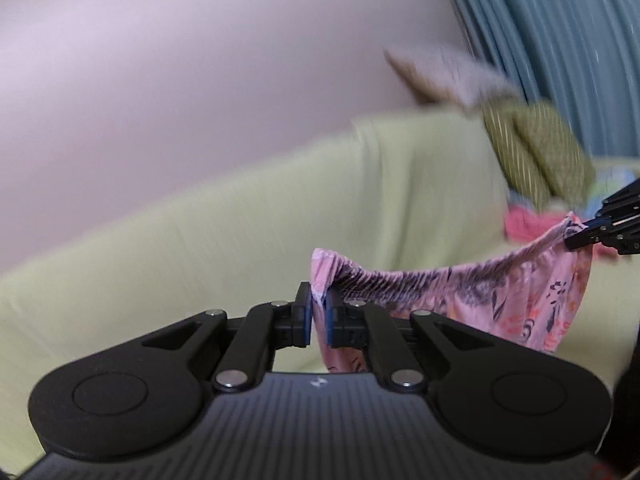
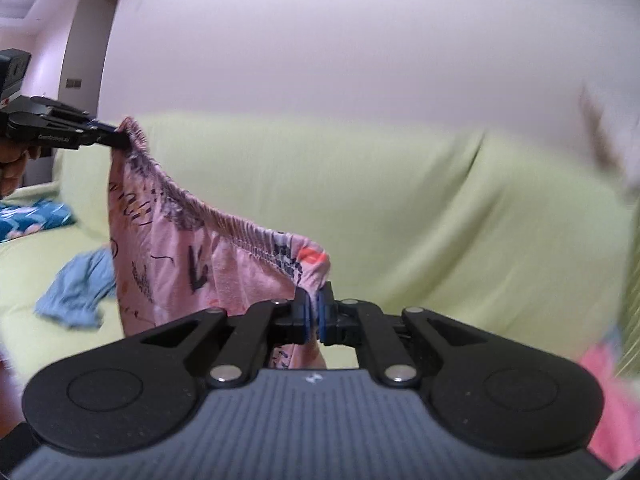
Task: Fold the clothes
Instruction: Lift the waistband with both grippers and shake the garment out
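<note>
L gripper [image 1: 318, 312] clamped on one end of pink printed shorts [image 1: 520, 292], elastic ruched waistband slack between; R gripper [image 2: 313, 312] clamped on other end. Garment hangs above sofa [image 2: 440, 208] w/ smooth pale-green cover; blue cloth [image 2: 76, 296] crumpled on seat.

Both wrist cameras look level, close over their fingers [image 1: 308, 312], sharing the sofa [image 2: 400, 200].

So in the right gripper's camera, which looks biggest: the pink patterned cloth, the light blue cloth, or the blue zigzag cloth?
1. Pink patterned cloth, clearly the largest, though it hangs nearest the camera.
2. Light blue cloth on the green cover.
3. Blue zigzag cloth, but the picture's edge cuts it off, so its place is unsure.
</note>
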